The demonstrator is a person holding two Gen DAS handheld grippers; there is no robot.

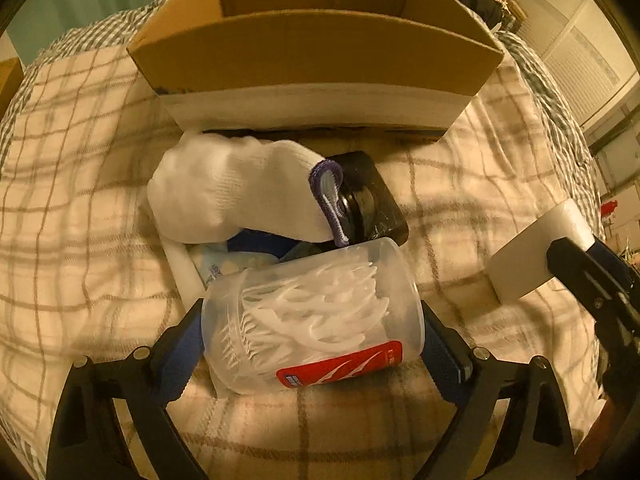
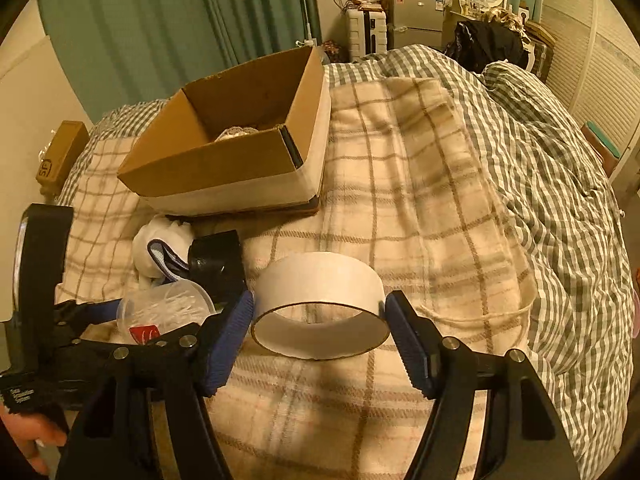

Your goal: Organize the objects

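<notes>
My left gripper (image 1: 312,344) is shut on a clear plastic jar of floss picks (image 1: 316,316) with a red label, lying on its side on the plaid blanket. Beyond it lie a white sock (image 1: 232,188) with a purple cuff and a black box (image 1: 372,196). My right gripper (image 2: 320,320) is shut on a white tape roll (image 2: 320,300); it also shows in the left wrist view (image 1: 536,252). The jar (image 2: 168,308), sock (image 2: 160,244) and black box (image 2: 218,260) show at the left of the right wrist view. An open cardboard box (image 1: 312,52) stands behind them.
The cardboard box (image 2: 228,152) holds something pale at its bottom. A grey checked duvet (image 2: 540,160) covers the bed's right side. A small brown box (image 2: 60,156) sits at the far left. Furniture and a mirror stand at the back.
</notes>
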